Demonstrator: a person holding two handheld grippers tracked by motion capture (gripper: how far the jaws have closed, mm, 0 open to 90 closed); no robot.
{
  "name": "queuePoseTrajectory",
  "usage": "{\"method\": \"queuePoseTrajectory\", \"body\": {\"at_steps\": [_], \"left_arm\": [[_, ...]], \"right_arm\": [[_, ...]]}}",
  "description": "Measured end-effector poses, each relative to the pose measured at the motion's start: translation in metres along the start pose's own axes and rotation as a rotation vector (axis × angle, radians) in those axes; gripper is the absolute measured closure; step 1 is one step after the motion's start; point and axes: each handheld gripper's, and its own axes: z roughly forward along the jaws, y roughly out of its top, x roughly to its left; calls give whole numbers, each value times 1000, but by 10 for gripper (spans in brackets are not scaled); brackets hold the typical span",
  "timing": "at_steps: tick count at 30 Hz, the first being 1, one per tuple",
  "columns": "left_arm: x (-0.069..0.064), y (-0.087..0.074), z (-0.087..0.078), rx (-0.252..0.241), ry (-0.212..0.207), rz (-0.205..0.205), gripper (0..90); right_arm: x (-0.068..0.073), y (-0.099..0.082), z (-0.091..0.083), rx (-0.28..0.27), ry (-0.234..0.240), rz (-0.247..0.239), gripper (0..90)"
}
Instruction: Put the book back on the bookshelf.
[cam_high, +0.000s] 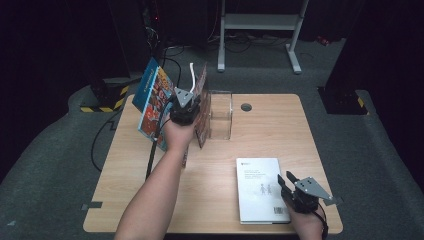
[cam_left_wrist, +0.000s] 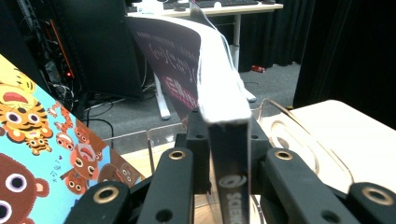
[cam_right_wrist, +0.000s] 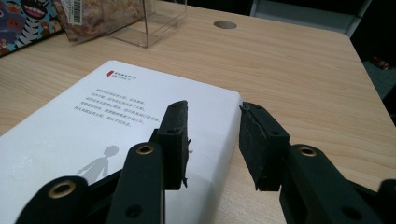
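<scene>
**tabletop_tom:** Dark-maroon paperback (cam_left_wrist: 187, 60) with the thick white page block is pinched at its spine between the left gripper's (cam_left_wrist: 229, 154) black jaws, standing upright with its long axis pointing up and slightly away from the camera. From the high view, that left gripper (cam_high: 184, 107) sits around 10 o'clock of the light wooden table (cam_high: 260, 125). So where does the book go from here?

**binpicker88:** My guess is the clear acrylic box holder (cam_high: 220, 114). It stands just at 3 o'clock of the held book, almost touching, open on top, and as far as I can tell nothing's in it yet. The book is already upright, so it mostly needs to slide sideways and drop in spine-down.

**tabletop_tom:** What about the colourful cartoon-animal picture book (cam_high: 152, 102)?

**binpicker88:** That leans at 9 o'clock of the left hand, outside the holder. Can't tell what props it up.

**tabletop_tom:** And the right side?

**binpicker88:** Right gripper (cam_right_wrist: 212, 140) has its jaws spread, nothing between them, hovering over the near right corner of the flat white paperback (cam_right_wrist: 112, 126) lying at 5 o'clock on the table. Its long axis runs away from the person. Right hand is clearly the nearer one for that book.
</scene>
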Motion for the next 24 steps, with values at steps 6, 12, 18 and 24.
{"method": "queuePoseTrajectory", "body": {"at_steps": [6, 12, 18, 24], "left_arm": [[-2, 0, 0, 8, -8, 2, 781], [-3, -3, 4, 40, -23, 6, 769], [-1, -3, 3, 57, -2, -1, 759], [4, -4, 3, 60, 27, 15, 752]], "right_arm": [[1, 0, -1, -1, 4, -5, 622], [2, 1, -1, -2, 6, -9, 622], [1, 1, -1, -1, 1, -5, 623], [2, 0, -1, 2, 7, -8, 622]]}}
